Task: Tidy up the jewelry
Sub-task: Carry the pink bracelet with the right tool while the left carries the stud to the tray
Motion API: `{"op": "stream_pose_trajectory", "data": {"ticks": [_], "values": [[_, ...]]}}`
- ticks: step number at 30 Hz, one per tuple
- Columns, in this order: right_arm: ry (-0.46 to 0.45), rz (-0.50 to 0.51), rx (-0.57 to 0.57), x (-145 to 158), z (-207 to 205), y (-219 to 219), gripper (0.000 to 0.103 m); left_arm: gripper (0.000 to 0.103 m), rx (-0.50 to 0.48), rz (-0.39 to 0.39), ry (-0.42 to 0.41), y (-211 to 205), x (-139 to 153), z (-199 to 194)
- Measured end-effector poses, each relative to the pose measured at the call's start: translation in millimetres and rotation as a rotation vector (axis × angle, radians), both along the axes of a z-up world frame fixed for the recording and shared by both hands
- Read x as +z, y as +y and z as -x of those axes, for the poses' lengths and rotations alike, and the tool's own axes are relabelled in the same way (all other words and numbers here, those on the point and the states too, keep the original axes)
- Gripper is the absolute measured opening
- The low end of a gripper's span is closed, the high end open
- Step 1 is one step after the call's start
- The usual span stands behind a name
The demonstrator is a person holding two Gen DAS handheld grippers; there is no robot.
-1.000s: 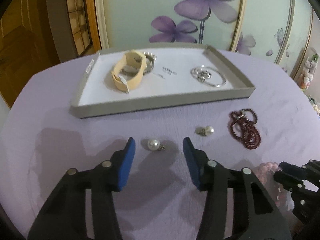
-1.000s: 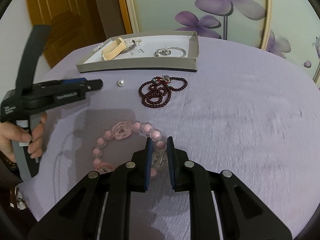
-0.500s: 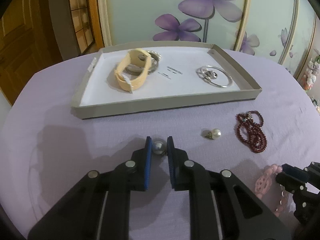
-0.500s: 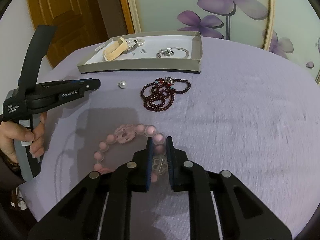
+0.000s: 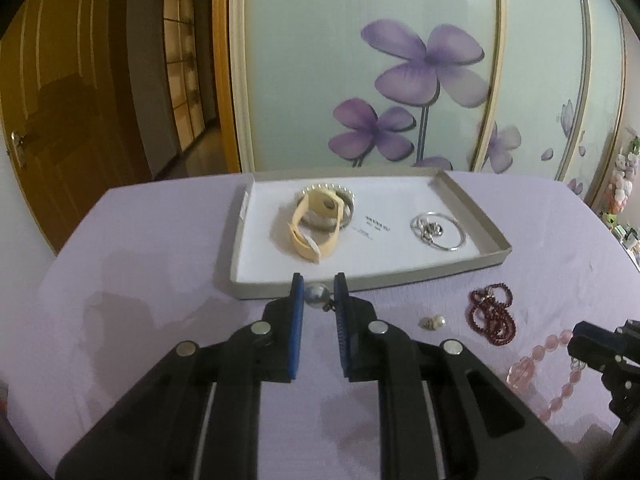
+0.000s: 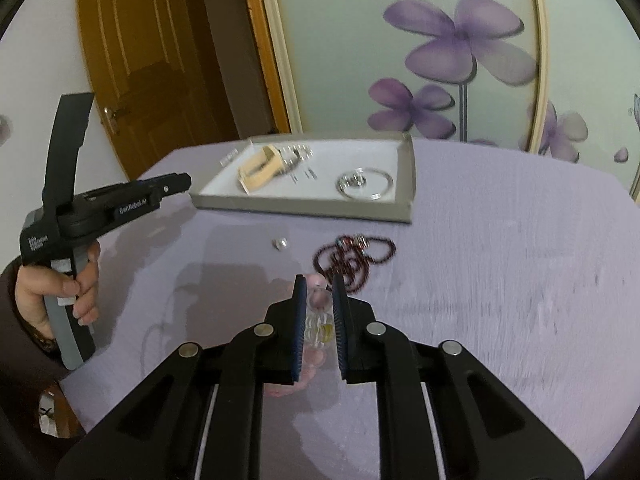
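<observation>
My left gripper [image 5: 319, 285] is shut on a pearl earring [image 5: 316, 294] and holds it above the lavender cloth, just in front of the grey tray [image 5: 400, 279]. From the right wrist view the left gripper [image 6: 182, 180] shows side-on, held by a hand. My right gripper [image 6: 319, 292] is shut on the pink bead bracelet [image 6: 318, 304], whose beads hang below the pads. That pink bracelet [image 5: 536, 364] trails from the right gripper [image 5: 578, 340] at the lower right. A second pearl earring [image 5: 432, 322] and a dark red bead bracelet [image 5: 491, 316] lie on the cloth.
The tray [image 6: 300, 209] holds a beige band [image 5: 316, 232], a pearl-edged bracelet [image 5: 347, 200] and a silver bangle [image 5: 438, 230]. Behind the table stand sliding doors with purple flowers [image 5: 424, 60]. A wooden door [image 6: 148, 60] is on the left, past the table's edge.
My left gripper shut on the pearl earring and lifted it toward the tray. My right gripper rose, pulling the pink bracelet up off the cloth.
</observation>
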State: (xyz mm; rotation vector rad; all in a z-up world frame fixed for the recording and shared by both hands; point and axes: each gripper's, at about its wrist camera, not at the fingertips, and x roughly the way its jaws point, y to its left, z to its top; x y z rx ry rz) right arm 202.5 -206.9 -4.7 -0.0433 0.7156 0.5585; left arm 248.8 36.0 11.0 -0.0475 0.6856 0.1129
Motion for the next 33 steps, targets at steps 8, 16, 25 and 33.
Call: {"op": "stream_pose_trajectory", "data": {"ticks": [8, 16, 25, 33], "values": [[-0.046, -0.018, 0.002, 18.9, -2.0, 7.8, 0.013, 0.015, 0.009, -0.008, -0.03, 3.8, 7.7, 10.7], [-0.078, -0.032, -0.003, 30.6, -10.5, 13.5, 0.013, 0.015, 0.016, 0.005, -0.052, 11.0, 12.9, 12.1], [-0.124, -0.03, -0.007, 45.2, -26.6, 22.9, 0.013, 0.015, 0.017, 0.014, -0.071, 15.8, 20.7, 2.6], [-0.162, -0.025, -0.024, 58.0, -53.8, 31.0, 0.013, 0.015, 0.027, 0.019, -0.097, 22.6, 28.4, -13.7]]}}
